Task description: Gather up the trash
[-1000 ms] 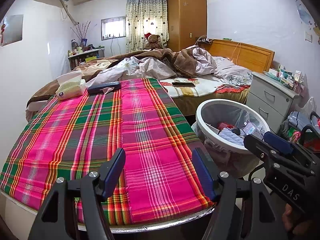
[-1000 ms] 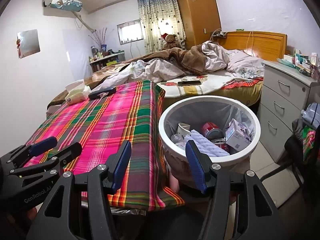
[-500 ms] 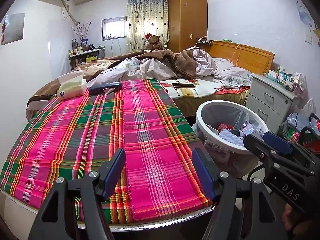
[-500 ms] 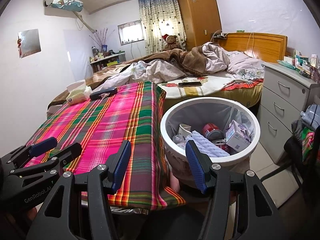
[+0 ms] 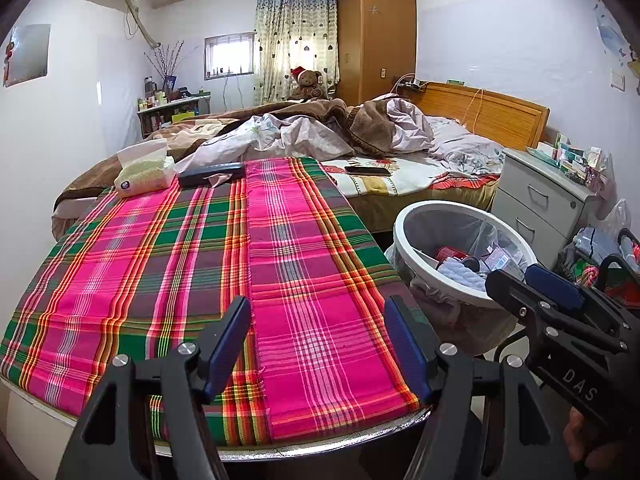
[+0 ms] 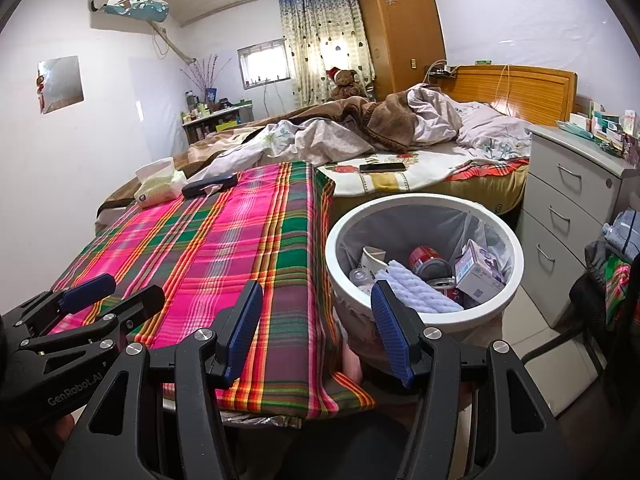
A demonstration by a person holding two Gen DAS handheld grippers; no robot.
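Little writing can be read: "DAS" is printed in white on the body of the right hand-held gripper point(image 5: 532, 280), and "GenRobot.AI" on the body of the left hand-held gripper point(image 6: 112, 292). A round blue logo is seen on the end of the tissue pack point(image 5: 145, 174), but its lettering is too small to be made out.

Both hand-held grippers are held released, their blue pads parted with nothing between them. The left hand-held gripper point(image 5: 318, 338) is poised above the near edge of the desk point(image 5: 280, 446), which is covered by a pink, green and orange plaid cloth point(image 5: 192, 260). The right hand-held gripper point(image 6: 316, 320) is placed over the gap between the desk's right edge and the white waste bin point(image 6: 516, 256).

The collected trash lies inside the lined bin: a red can point(image 6: 426, 260), a small purple-and-white carton point(image 6: 476, 268), a white cup point(image 6: 372, 258) and what appears to be a pale blue ribbed cloth point(image 6: 416, 290).

The cloth's broad middle is left bare; only the tissue pack and a dark flat case point(image 5: 210, 170) sit at its far edge. The bin is wedged between the desk, the bed point(image 6: 420, 176) and the grey drawer unit point(image 6: 572, 208), so only narrow floor is left around it.
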